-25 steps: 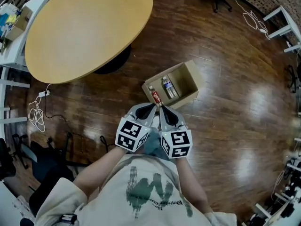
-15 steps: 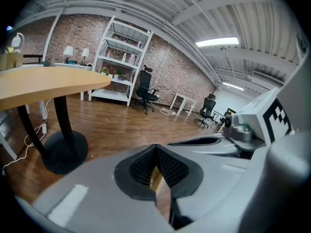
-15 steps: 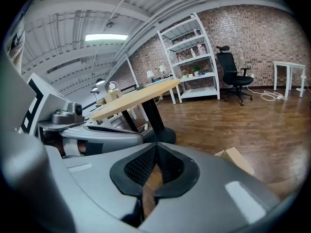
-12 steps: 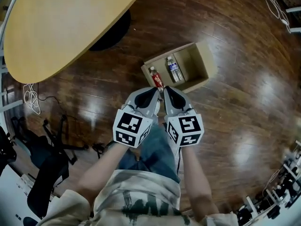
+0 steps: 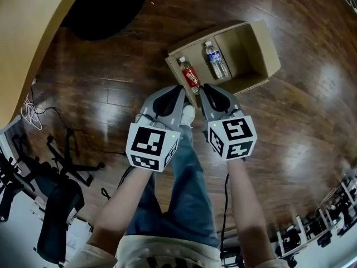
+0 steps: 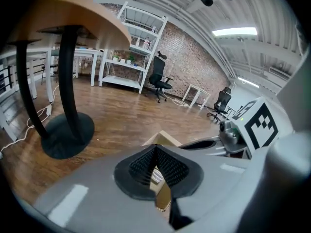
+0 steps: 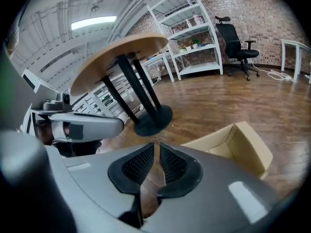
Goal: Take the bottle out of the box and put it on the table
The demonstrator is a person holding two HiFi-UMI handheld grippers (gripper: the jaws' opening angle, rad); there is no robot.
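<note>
Clear bottle: lying flat on the bottom of the open cardboard box, near the middle.
Red bottle: also lying in the box, along its left wall, just beside the clear one and nearer the tongs.
Box: on the wooden floor (not on the desk), flaps open.
Head view only: both bottles seen from above.
Gripper views only: the box's pale walls, nothing of the bottles clearly made out.
Left tongs: clenched, pads meeting at the tips, nothing gripped; just short of the box's near corner.
Right tongs: just been opening, now parted by a thin slit with only floor showing through; empty, close beside the left pair.
In the way: the box's near wall, between both tongs and the bottles.
Desk: round, pale wood, well off to the left; its dark pedestal base on the floor beyond the box.
Below the tongs: a white shoe and a jeans leg.
Further out: a dark office chair and white cables at the left; white shelving against a brick wall (gripper views only).
</note>
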